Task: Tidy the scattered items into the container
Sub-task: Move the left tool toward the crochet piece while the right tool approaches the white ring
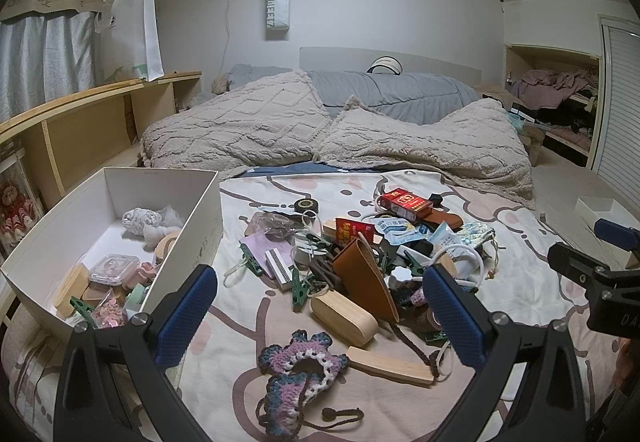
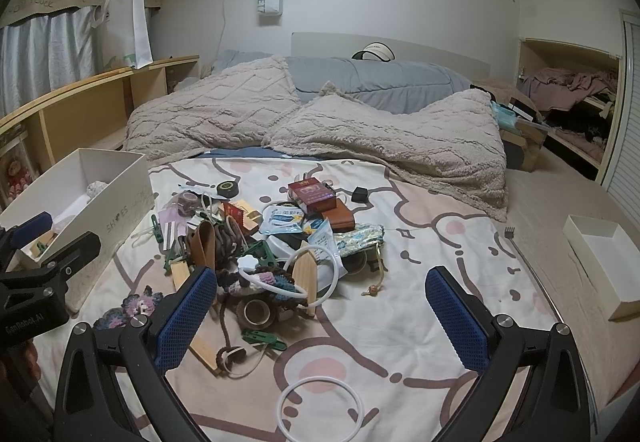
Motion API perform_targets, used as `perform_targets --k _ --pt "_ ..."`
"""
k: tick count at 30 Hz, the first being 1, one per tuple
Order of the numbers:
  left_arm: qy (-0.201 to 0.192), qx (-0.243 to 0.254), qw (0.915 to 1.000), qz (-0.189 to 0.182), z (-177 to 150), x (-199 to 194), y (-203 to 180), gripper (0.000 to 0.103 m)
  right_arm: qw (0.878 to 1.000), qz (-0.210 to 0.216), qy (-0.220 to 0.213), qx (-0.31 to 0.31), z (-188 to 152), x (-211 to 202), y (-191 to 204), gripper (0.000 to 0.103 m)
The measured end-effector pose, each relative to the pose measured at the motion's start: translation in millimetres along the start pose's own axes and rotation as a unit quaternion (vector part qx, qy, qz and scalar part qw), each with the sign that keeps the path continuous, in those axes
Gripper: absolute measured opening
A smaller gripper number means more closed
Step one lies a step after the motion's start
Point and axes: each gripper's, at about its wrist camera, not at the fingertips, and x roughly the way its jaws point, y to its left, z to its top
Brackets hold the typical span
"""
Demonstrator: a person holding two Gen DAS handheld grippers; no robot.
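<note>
**Clutter on the bed, box at left**

Left wrist: crochet piece (image 1: 300, 366) nearest, between the spread, empty fingers of the left gripper (image 1: 320, 306); pile (image 1: 360, 254) beyond; box (image 1: 200, 226) (part-filled) just left.

Right wrist: white ring (image 2: 320, 410) nearest; right gripper (image 2: 320, 306) spread, empty.

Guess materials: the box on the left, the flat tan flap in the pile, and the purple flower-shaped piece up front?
Box: looks like matte white cardboard; thin straight walls, folded corners. Tan flap: probably leather or faux leather; smooth, flat, slightly curled edge. Purple piece: crocheted yarn; visible looped stitches in purple, blue and white, with a brown cord trailing.
</note>
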Motion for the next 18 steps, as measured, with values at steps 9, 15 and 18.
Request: perform_targets --k 9,15,18 --pt "0.013 -0.003 0.9999 0.004 2 5 4 0.103 1.0 0.002 0.012 0.001 -3 6 0 0.103" --pt "0.03 -0.007 0.9992 0.027 -5 20 19 0.103 1.0 -0.004 0.025 0.003 -7 16 -4 0.103" --pt "0.037 -0.017 0.9985 0.036 -6 25 31 0.103 0.999 -0.01 0.034 0.006 -9 22 -9 0.103"
